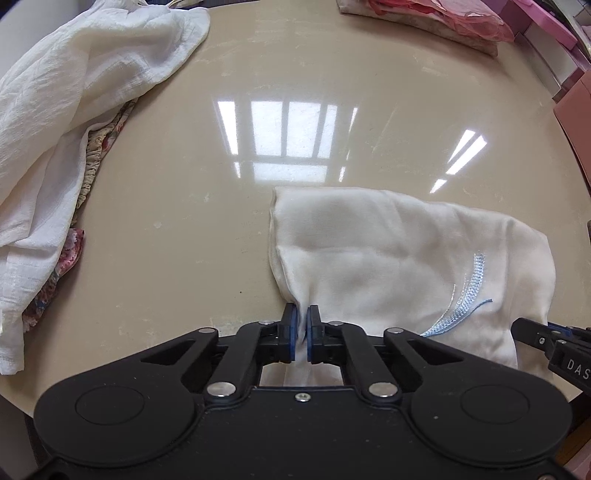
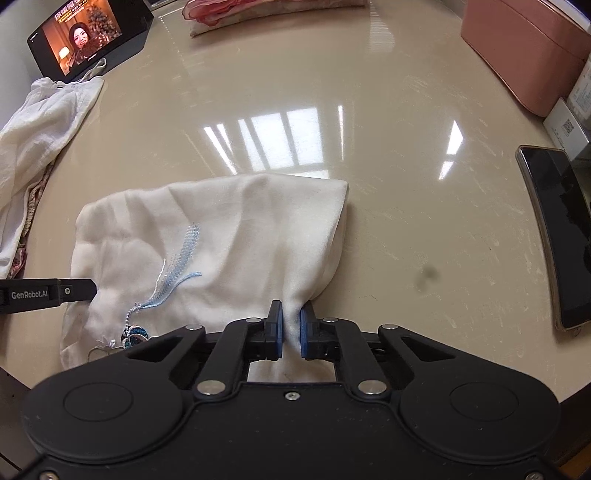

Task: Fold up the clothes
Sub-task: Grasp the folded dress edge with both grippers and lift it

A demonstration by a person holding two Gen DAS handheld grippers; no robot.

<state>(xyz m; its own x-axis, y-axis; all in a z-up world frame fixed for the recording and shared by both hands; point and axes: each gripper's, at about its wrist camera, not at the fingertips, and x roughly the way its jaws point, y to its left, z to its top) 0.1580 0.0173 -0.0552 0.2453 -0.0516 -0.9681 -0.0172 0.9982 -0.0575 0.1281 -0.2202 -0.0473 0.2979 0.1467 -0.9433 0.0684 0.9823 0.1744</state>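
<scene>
Left gripper [image 1: 302, 325] pinches near left corner of cream garment [image 1: 388, 258], blue pads narrow with fabric between. Right gripper [image 2: 291, 325] clamps near right corner of same garment [image 2: 229, 229], cloth bunched between pads. Garment lies folded on glossy beige table [image 1: 221, 166], blue embroidery [image 2: 181, 266] facing up. White crinkled cloth [image 1: 74, 110] heaped at left over floral fabric [image 1: 66, 258]. Dark phone [image 2: 561, 236] at right edge, pink box [image 2: 517, 48] beyond, lit screen [image 2: 85, 33] at far left.

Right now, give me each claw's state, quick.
Left claw: closed on the white embroidered garment.
Right claw: closed on the same garment.
</scene>
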